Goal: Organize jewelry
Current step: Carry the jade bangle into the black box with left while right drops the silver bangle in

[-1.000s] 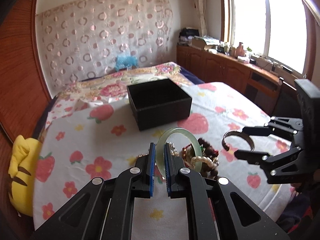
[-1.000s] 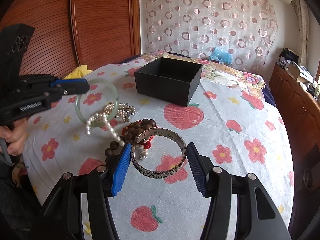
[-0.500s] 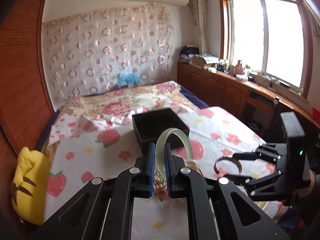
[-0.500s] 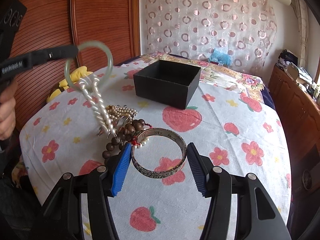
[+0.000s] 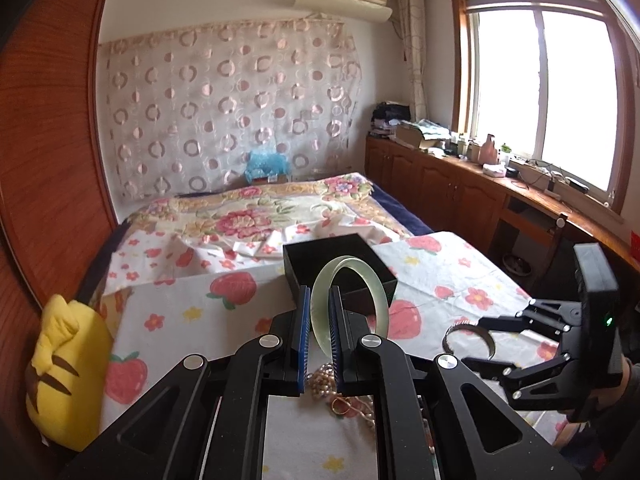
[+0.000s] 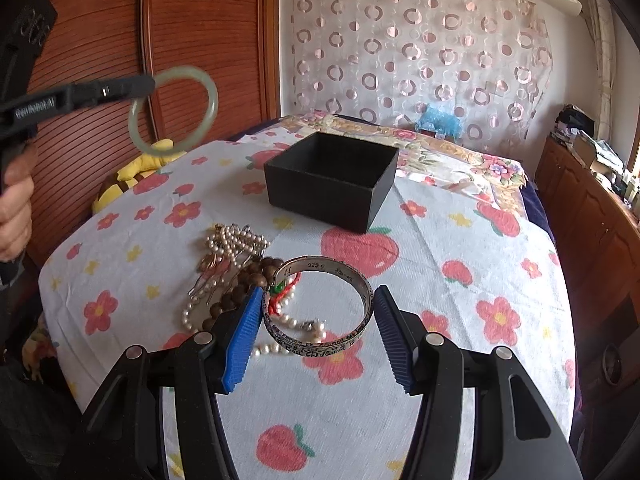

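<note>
Clamped nearly shut, the left gripper [image 5: 319, 334] pinches the rim of a pale green jade bangle [image 5: 349, 303] between its blue pads, the ring standing upright on edge and held in the air above the table; from the right wrist view the same bangle [image 6: 173, 111] hangs clear of everything, off to the left of the black box. The right gripper [image 6: 316, 334] is lower, just over the cloth, its jaws about half open around a silver cuff bracelet [image 6: 320, 312] with engraved lettering. The cuff sits between the two blue pads; whether they press on it cannot be told.

A black square box [image 6: 334, 178] stands open near the middle of the table, lid off. Its inside looks dark and bare as far as the near walls let one see; no jewelry shows in it.

All the other pieces lie outside the box, heaped on the strawberry-and-flower tablecloth [image 6: 460, 280] between the box and the right gripper: a tangle of pearl strands [image 6: 234, 240], a string of brown wooden beads [image 6: 244, 284] and a red cord [image 6: 280, 294] that runs through the cuff. A further run of pearls [image 6: 304, 326] lies inside and under the cuff.

A yellow plush toy [image 5: 66, 364] is at the table's left edge.
</note>
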Demonstrator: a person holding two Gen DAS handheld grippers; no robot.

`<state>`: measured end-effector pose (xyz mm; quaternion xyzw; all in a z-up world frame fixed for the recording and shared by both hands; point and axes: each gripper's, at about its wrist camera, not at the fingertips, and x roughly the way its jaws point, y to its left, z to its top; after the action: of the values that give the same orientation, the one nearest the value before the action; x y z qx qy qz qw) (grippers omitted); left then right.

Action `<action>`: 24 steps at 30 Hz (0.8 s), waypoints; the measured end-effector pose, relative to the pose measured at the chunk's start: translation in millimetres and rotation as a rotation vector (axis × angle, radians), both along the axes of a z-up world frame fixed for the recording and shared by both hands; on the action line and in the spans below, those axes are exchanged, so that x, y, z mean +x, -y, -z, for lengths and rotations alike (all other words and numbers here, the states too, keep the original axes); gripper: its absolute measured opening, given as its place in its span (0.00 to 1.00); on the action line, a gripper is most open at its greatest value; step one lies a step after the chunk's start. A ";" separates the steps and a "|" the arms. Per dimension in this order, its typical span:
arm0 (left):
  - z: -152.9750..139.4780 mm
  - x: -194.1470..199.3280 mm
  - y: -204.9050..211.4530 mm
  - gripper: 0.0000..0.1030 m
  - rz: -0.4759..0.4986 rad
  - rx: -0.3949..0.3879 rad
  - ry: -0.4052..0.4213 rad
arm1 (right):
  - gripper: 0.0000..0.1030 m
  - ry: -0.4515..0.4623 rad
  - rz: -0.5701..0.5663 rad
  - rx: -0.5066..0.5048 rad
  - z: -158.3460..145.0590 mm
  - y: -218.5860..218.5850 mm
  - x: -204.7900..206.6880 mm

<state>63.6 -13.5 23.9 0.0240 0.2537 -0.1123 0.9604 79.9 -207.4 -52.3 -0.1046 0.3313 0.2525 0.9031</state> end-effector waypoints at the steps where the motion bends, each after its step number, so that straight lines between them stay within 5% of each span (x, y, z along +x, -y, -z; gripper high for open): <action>1: 3.7 3.3 -1.5 0.08 -0.007 0.002 -0.004 | 0.58 0.005 -0.001 -0.002 -1.3 -1.9 2.3; 24: 12.4 84.6 -13.5 0.08 -0.034 0.013 -0.037 | 0.58 0.077 -0.050 -0.012 -21.1 -49.1 152.2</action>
<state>148.2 0.0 11.5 0.0238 0.2726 -0.0947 0.9572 232.1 -158.2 -31.2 -0.1282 0.2952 0.2689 0.9078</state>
